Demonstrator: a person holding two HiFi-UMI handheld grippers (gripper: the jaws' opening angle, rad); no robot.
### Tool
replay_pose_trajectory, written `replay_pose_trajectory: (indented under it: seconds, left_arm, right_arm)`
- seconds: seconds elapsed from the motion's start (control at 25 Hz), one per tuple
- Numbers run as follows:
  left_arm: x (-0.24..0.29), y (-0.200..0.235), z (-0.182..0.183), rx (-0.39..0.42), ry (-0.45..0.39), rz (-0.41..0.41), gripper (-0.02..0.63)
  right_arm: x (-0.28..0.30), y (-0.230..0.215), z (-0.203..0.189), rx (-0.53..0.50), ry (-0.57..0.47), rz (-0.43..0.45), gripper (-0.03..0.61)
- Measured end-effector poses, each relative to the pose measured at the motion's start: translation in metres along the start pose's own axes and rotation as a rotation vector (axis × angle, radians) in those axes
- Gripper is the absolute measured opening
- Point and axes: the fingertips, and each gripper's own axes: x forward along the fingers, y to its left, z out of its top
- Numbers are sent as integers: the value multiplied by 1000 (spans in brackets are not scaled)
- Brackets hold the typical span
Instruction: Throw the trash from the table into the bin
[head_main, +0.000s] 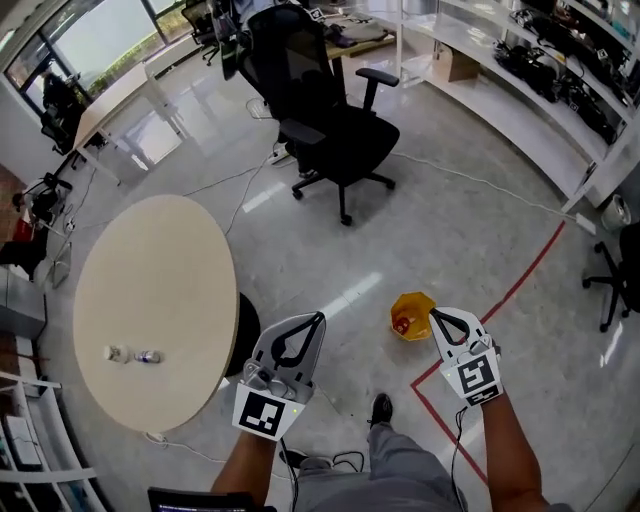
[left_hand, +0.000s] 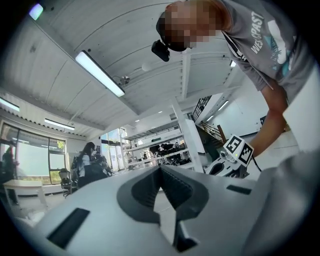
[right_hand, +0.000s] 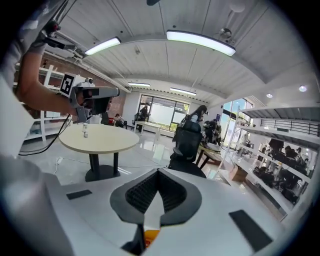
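Two small pieces of trash, a crumpled white scrap and a small bottle-like piece, lie near the left edge of the round beige table. A yellow bin stands on the floor and holds something red. My left gripper hangs between table and bin, shut with nothing in it. My right gripper hovers right beside the bin's rim, shut and empty. The right gripper view shows the table with the trash on it, far off.
A black office chair stands beyond the bin. Red tape marks the floor at the right, and cables run across it. A white desk is at the far left, and shelves line the right wall.
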Motion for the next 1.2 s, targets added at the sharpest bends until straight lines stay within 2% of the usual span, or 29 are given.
replay_pose_trajectory:
  seconds: [0.2, 0.4, 0.56, 0.68, 0.72, 0.84, 0.88, 1.0, 1.2]
  left_arm:
    - [-126, 43, 29, 27, -21, 148, 41]
    - [-280, 88, 49, 34, -39, 284, 41]
    - [-397, 110, 53, 111, 41, 342, 41]
    - [-477, 127, 74, 87, -36, 432, 41]
    - [-505, 132, 79, 110, -19, 447, 41]
    - [-578, 142, 75, 262, 167, 445, 42]
    - [-599, 148, 75, 283, 189, 457, 41]
    - [-652, 172, 73, 290, 197, 506, 41]
    - [-702, 207, 68, 282, 196, 574, 41]
  right_arm:
    - [17, 84, 83, -96, -69, 71, 8]
    - [37, 200, 173, -168, -133, 140, 8]
    - [47, 291, 234, -209, -184, 192, 8]
    - [52, 355, 270, -218, -223, 224, 8]
    - [53, 377, 284, -220, -235, 235, 8]
    - [61, 434, 317, -239, -265, 269, 9]
    - [67, 453, 326, -245, -272, 282, 9]
    - [91, 505, 351, -252, -286, 325, 9]
    - [128, 576, 382, -265, -287, 449, 9]
